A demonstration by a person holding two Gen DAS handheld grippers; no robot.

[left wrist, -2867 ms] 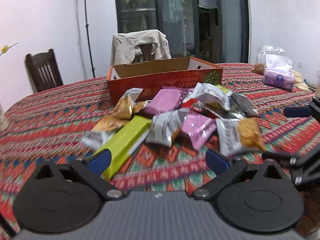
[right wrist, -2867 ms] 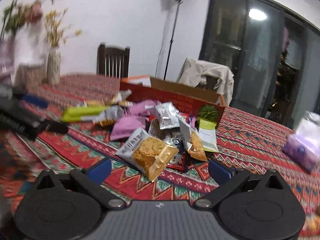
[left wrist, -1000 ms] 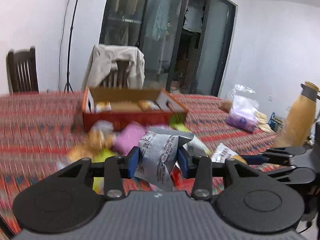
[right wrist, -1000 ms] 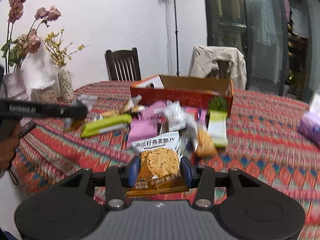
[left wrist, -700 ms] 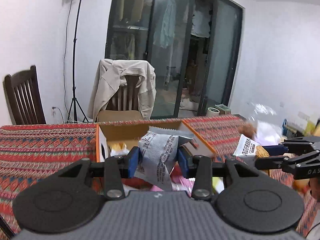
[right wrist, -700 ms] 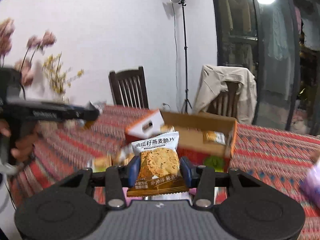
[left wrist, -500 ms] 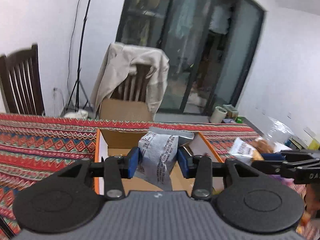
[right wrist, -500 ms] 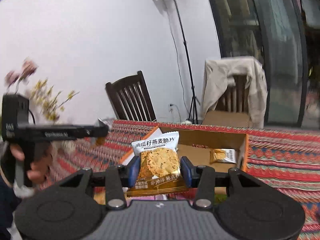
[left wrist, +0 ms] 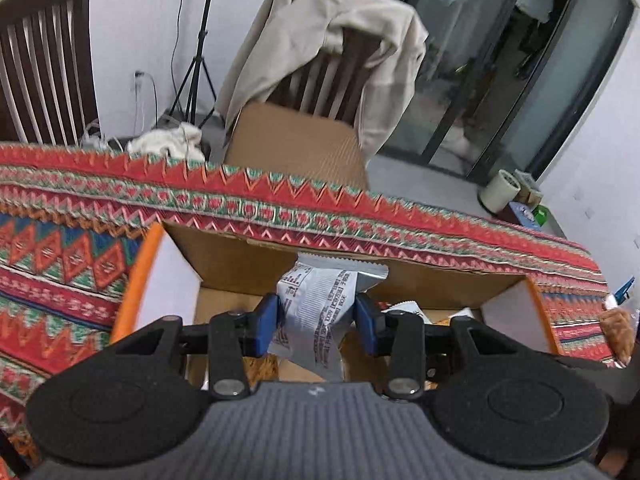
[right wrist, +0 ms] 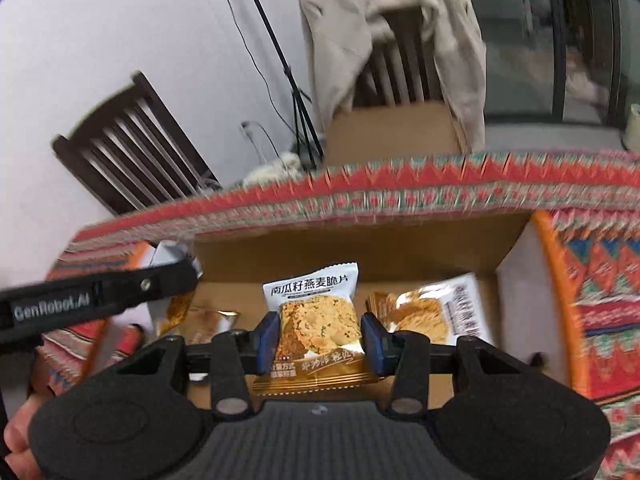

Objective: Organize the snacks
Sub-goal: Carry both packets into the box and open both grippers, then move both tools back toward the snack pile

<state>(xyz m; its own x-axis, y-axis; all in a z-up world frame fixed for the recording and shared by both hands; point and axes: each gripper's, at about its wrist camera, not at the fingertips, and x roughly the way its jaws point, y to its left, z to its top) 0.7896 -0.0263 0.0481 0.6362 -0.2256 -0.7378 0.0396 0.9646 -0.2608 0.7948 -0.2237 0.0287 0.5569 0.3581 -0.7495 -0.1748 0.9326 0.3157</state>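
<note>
My left gripper (left wrist: pixel 316 326) is shut on a silver-grey snack packet (left wrist: pixel 320 312) and holds it over the open cardboard box (left wrist: pixel 236 268) with orange rims. My right gripper (right wrist: pixel 318 338) is shut on a white-and-gold oat-crisp packet (right wrist: pixel 316 316) and holds it above the same box (right wrist: pixel 360 248). Two similar gold packets lie on the box floor, one to the right (right wrist: pixel 432 312) and one to the left (right wrist: pixel 200 320). The left gripper's arm (right wrist: pixel 100 300) reaches in from the left in the right wrist view.
The box sits on a red patterned tablecloth (left wrist: pixel 72 264) near the table's far edge. Beyond the edge stand a chair draped with a beige jacket (left wrist: pixel 320 40), a dark wooden chair (left wrist: pixel 40 72), a light-stand tripod (left wrist: pixel 196 64) and a glass door.
Both grippers closed on packets from the pile, lifted them and moved forward over the box. In the last half second both tilted down, so the box interior now lies right under the packets.
</note>
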